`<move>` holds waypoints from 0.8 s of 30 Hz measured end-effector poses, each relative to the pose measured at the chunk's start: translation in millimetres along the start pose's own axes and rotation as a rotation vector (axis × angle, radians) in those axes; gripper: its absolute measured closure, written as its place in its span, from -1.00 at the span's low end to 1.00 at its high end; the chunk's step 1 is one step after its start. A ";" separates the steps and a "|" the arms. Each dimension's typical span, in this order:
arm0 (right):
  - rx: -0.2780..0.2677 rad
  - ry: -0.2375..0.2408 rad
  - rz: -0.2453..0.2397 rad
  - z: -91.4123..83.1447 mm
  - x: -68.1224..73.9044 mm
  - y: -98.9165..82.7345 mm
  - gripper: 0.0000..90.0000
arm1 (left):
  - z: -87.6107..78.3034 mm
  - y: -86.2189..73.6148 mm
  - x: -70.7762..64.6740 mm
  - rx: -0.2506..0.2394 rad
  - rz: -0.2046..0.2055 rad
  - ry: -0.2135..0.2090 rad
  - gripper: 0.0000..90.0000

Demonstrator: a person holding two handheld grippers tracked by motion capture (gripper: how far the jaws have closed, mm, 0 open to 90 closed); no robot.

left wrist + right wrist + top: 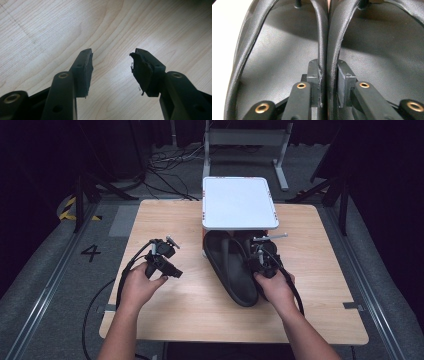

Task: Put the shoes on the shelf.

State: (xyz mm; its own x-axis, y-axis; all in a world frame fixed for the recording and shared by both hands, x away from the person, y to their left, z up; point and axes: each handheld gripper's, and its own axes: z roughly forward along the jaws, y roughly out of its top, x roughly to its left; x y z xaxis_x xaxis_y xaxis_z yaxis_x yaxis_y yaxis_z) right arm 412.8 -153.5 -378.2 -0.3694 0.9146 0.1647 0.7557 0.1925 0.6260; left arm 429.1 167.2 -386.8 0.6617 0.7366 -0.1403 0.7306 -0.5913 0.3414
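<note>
The right hand-held gripper (328,82) is closed on the two inner straps (327,45) of a pair of black sandals (235,270), which lie on the bench (165,225) just in front of a white box (239,202). The left hand-held gripper (111,72) is open and empty above bare wood. The sandals look light, with soft, bendable, rather smooth straps, so pinching both together low near the soles seems the surest hold.

We see two black flip-flops (235,270) lying side by side on the wooden surface (190,295), their inner straps (324,45) pressed together.
</note>
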 end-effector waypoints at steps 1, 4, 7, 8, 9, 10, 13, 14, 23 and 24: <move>-0.001 -0.004 0.004 0.7 -1.4 2.5 0.68 | 0.0 0.0 0.0 0.000 0.000 0.000 0.12; -0.012 -0.013 0.012 2.7 -3.9 7.4 0.68 | 0.3 0.6 -0.2 0.002 -0.002 -0.001 0.12; -0.020 -0.023 0.027 7.0 -7.1 13.5 0.68 | 0.4 0.7 -0.3 0.002 -0.001 -0.002 0.12; -0.021 -0.024 0.032 8.3 -7.5 15.0 0.68 | 0.4 0.7 -0.2 0.002 -0.002 -0.002 0.12; -0.023 -0.028 0.033 10.1 -8.1 16.8 0.68 | 0.4 0.6 -0.2 0.002 -0.002 -0.002 0.12; -0.024 -0.033 0.033 11.9 -8.5 18.8 0.68 | 0.3 0.5 -0.1 0.002 -0.002 -0.002 0.12; -0.031 -0.052 0.043 17.1 -8.5 24.3 0.68 | 0.0 0.3 0.1 -0.001 0.000 -0.002 0.12; -0.035 -0.054 0.052 18.6 -8.5 25.7 0.68 | 0.1 0.2 0.3 -0.001 -0.001 -0.002 0.12; -0.064 -0.102 0.078 37.0 -2.9 37.5 0.67 | 0.3 -0.5 0.9 0.001 -0.002 -0.003 0.11; -0.064 -0.102 0.078 37.0 -2.9 37.5 0.67 | 0.3 -0.5 0.9 0.001 -0.002 -0.003 0.12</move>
State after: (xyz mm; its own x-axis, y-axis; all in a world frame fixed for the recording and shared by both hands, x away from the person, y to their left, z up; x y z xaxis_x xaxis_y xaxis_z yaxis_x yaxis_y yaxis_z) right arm 462.2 -135.8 -383.4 -0.2515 0.9579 0.1381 0.7427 0.0995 0.6622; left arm 429.4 168.1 -387.4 0.6609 0.7366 -0.1436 0.7319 -0.5903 0.3405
